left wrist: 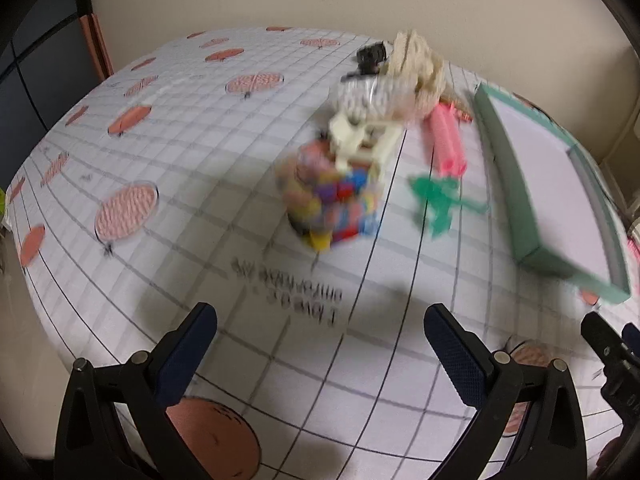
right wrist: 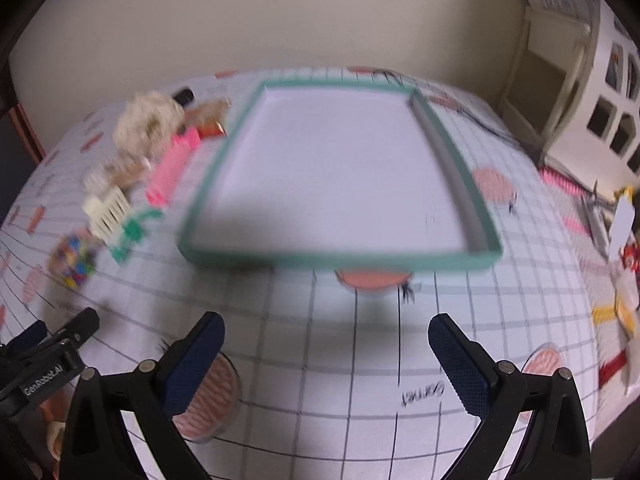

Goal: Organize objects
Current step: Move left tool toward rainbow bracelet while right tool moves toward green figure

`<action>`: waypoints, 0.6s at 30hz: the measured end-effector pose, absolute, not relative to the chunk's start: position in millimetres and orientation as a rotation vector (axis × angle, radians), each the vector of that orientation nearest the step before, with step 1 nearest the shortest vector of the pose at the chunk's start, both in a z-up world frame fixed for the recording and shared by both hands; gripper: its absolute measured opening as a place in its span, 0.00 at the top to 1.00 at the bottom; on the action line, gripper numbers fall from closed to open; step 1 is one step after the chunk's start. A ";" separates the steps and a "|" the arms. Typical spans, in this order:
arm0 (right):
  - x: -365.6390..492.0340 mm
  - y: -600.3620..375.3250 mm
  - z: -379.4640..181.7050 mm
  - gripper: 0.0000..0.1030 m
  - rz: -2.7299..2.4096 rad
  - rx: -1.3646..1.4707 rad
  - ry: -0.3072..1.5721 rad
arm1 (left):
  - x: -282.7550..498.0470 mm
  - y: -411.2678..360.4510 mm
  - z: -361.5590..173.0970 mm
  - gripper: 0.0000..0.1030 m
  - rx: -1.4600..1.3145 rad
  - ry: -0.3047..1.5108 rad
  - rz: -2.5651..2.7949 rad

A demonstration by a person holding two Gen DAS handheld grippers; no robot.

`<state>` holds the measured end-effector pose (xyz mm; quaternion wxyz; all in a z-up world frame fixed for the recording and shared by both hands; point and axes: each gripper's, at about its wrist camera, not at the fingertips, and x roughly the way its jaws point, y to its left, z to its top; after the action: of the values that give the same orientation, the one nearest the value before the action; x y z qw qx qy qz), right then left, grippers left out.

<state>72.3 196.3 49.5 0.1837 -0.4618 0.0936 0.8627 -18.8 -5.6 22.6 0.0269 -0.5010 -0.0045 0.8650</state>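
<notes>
both views blurred; left gripper [left wrist: 320, 344] fingers spread wide, holding nothing, aimed at a heap of small things on the checked tablecloth [left wrist: 160, 152]; right gripper [right wrist: 326, 354] likewise spread and empty, facing the green tray [right wrist: 340, 260]; tray bare inside, likely the place for sorted items; heap lies just beside the tray's left edge: bag of coloured bits [left wrist: 336, 204], cream comb [left wrist: 364, 140], pink clips [left wrist: 448, 144], green clip [left wrist: 438, 200], beige scrunchie [left wrist: 420, 68]; nothing sorted yet, my guess.

You've got one green-rimmed tray [right wrist: 448, 152], one pink comb [left wrist: 446, 142], one green hair clip [left wrist: 438, 200], one cream clip [right wrist: 106, 210].
</notes>
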 end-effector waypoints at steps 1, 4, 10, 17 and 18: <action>69.2 195.5 58.3 0.00 2.453 -1.296 0.273 | -23.0 -7.8 34.1 0.00 -1.540 -0.014 2.690; 59.9 190.0 84.1 0.00 2.517 -1.277 0.282 | -37.8 -12.9 62.6 0.00 -1.536 -0.037 2.681; 26.4 176.6 119.3 0.00 2.602 -1.309 0.224 | -76.2 -22.6 100.7 0.00 -1.564 -0.027 2.619; -19.2 152.6 117.9 0.01 2.644 -1.432 0.165 | -111.9 -30.1 86.3 0.01 -1.700 -0.047 2.531; -24.0 149.7 113.8 0.02 2.647 -1.462 0.153 | -113.1 -28.1 83.3 0.01 -1.717 -0.056 2.514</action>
<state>-24.0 149.7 113.8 0.0570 -0.4820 0.0503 0.8729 -113.1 -28.1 83.3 0.0485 -0.5632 -0.0185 0.8247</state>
